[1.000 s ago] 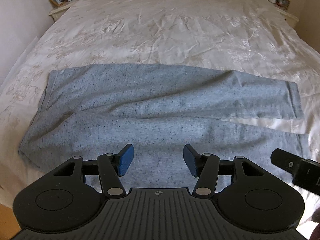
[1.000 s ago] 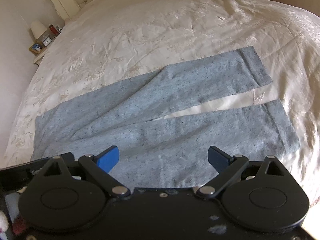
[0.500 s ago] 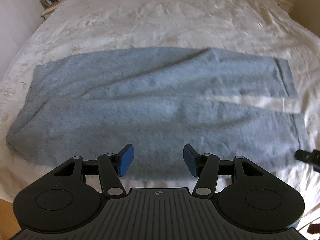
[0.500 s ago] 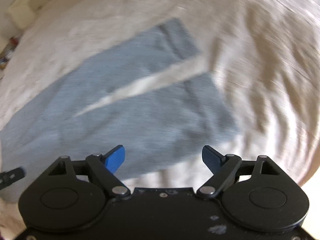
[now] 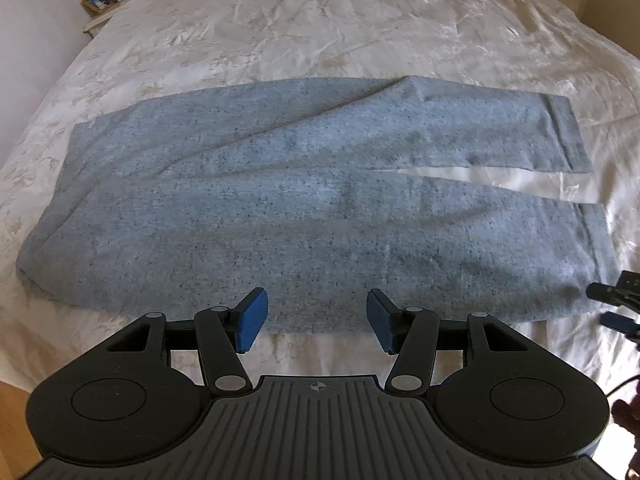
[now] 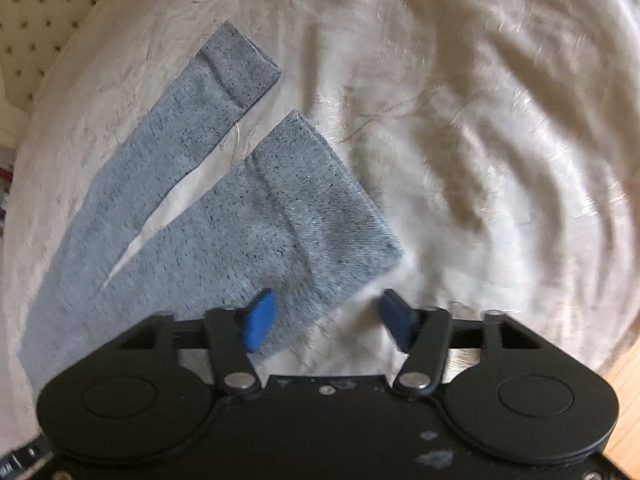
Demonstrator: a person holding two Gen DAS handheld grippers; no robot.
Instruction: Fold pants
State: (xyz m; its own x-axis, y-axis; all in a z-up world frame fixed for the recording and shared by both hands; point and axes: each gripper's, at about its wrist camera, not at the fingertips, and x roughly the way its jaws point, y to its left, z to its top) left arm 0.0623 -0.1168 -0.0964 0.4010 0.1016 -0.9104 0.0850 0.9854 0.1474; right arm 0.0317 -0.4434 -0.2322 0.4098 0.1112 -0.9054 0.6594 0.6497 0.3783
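On the bed [image 5: 320,20], grey pants [image 5: 304,208] lie flat. Left gripper [image 5: 316,322] hovers with jaws open; right gripper [image 6: 326,318], jaws closing, empty, should pinch the near cuff [image 6: 340,216] fully.

Two downward wrist views, pants [image 5: 304,208] shared

Each black claw [image 5: 316,322] carries blue pads [image 5: 250,324] and silver rivets.
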